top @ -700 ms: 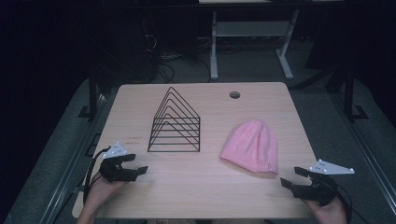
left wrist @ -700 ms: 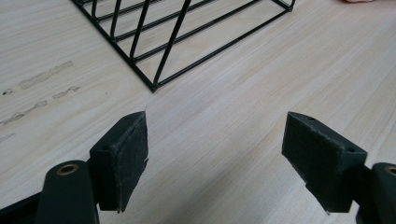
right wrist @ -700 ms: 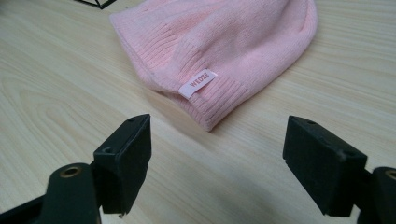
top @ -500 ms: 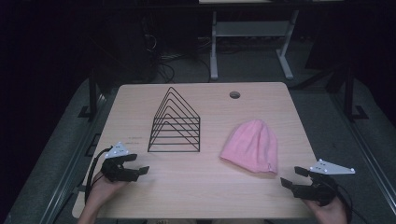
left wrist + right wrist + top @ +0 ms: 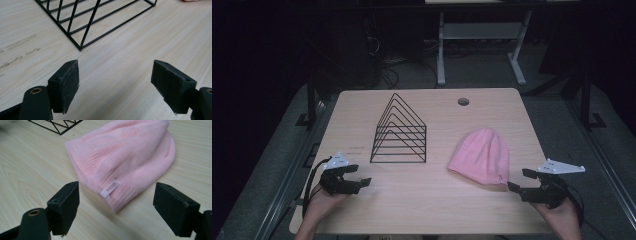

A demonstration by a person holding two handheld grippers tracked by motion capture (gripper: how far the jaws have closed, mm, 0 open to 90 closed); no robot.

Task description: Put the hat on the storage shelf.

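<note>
Nothing's really moved since a moment ago, both my grippers (image 5: 357, 176) (image 5: 519, 181) sit wide open and empty at the near edge of the table (image 5: 422, 210), so I figure I'm just starting: right one reaches for the pink beanie's (image 5: 482, 156) ribbed cuff (image 5: 117, 195) just ahead.

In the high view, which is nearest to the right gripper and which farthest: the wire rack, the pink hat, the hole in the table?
From the right gripper:
1. Pink hat, just ahead of it.
2. Wire rack, mid-table, to the left.
3. Hole, near the far edge.
</note>
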